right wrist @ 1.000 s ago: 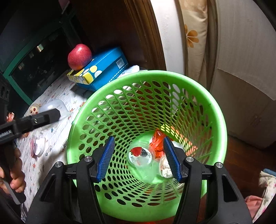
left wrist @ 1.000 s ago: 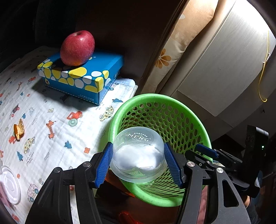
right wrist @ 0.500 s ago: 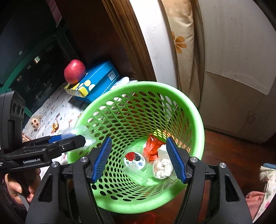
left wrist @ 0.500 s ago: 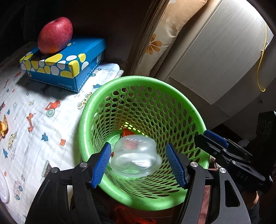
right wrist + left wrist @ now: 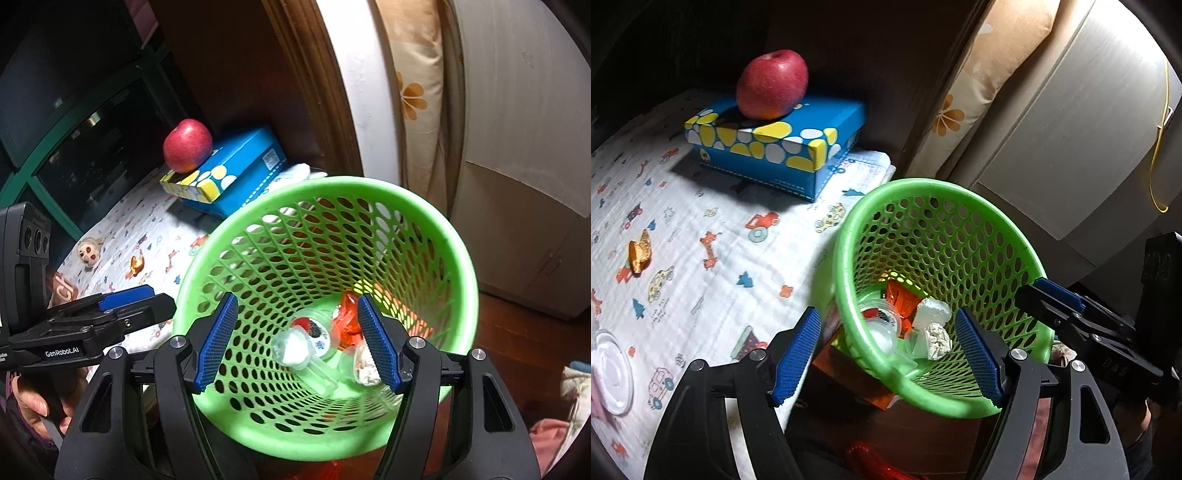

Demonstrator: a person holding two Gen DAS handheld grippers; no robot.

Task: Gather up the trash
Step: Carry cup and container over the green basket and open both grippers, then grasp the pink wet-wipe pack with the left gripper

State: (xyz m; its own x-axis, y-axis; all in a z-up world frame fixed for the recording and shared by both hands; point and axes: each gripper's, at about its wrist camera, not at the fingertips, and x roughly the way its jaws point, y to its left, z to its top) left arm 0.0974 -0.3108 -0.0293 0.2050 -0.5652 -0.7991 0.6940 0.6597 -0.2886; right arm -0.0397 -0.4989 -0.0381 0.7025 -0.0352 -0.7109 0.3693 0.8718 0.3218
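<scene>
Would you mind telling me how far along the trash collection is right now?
Done: cups, a red wrapper and crumpled paper lie in the green basket. In hand: nothing; the left gripper is opening with nothing between its pads, and the right gripper is empty too. Left: a white lid and a gold wrapper remain on the cloth.

I see a glossy green perforated plastic basket [image 5: 436, 236] holding a clear plastic cup [image 5: 295, 345], crumpled white paper [image 5: 936, 341] and shiny red wrapper [image 5: 901, 299]. The printed tablecloth [image 5: 701, 229] looks soft, matt cotton; the tissue box [image 5: 775, 147] is smooth cardboard, the apple [image 5: 772, 85] waxy.
</scene>
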